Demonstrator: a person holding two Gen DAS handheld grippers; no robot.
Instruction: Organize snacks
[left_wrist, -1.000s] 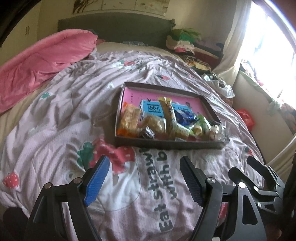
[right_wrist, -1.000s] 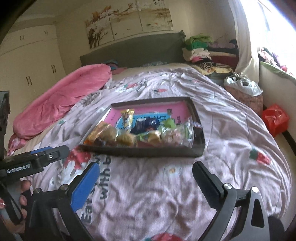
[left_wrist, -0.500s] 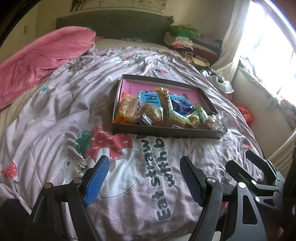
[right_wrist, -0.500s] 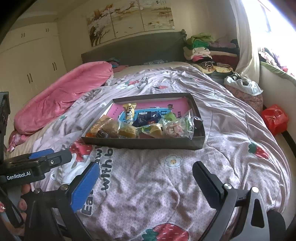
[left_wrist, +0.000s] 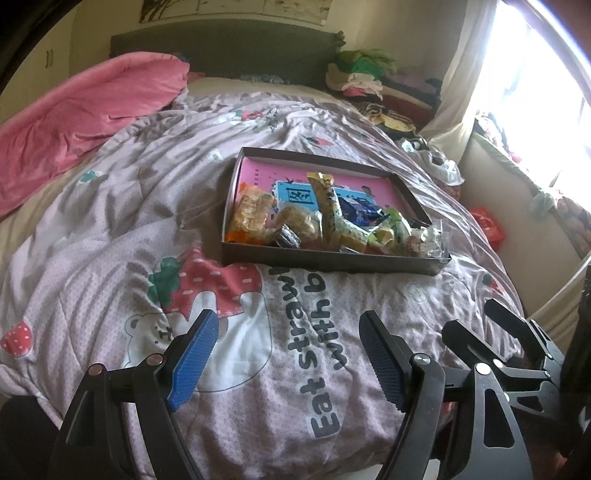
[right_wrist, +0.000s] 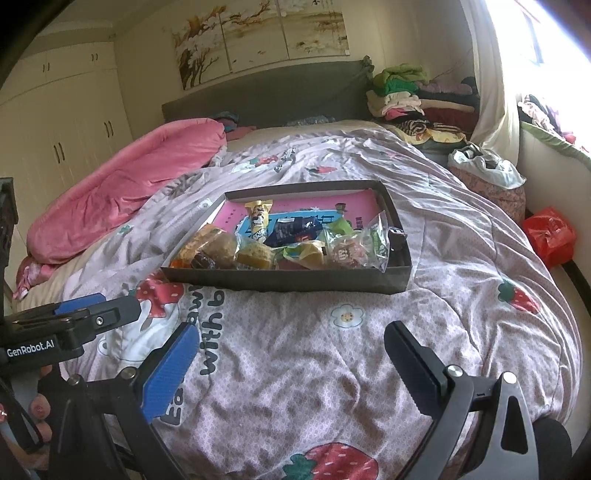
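Note:
A shallow dark box (left_wrist: 332, 260) with a pink lining lies on the strawberry-print quilt (left_wrist: 110, 236) in the middle of the bed. Several wrapped snacks (left_wrist: 317, 225) are heaped along its near side. The right wrist view shows the same box (right_wrist: 288, 282) and snacks (right_wrist: 280, 243). My left gripper (left_wrist: 286, 325) hovers over the quilt short of the box, open and empty. My right gripper (right_wrist: 291, 332) is also open and empty, a similar way back. The left gripper (right_wrist: 99, 310) shows at the right view's left edge.
A pink duvet (left_wrist: 85, 110) is bunched along the bed's left side. Folded clothes (right_wrist: 406, 96) are stacked at the back right by the headboard. A filled bag (right_wrist: 487, 173) and a red plastic bag (right_wrist: 550, 232) sit off the bed's right edge, below the window.
The box sits slightly higher in both views, with more quilt showing in front of the fingers. Both grippers remain open and empty.

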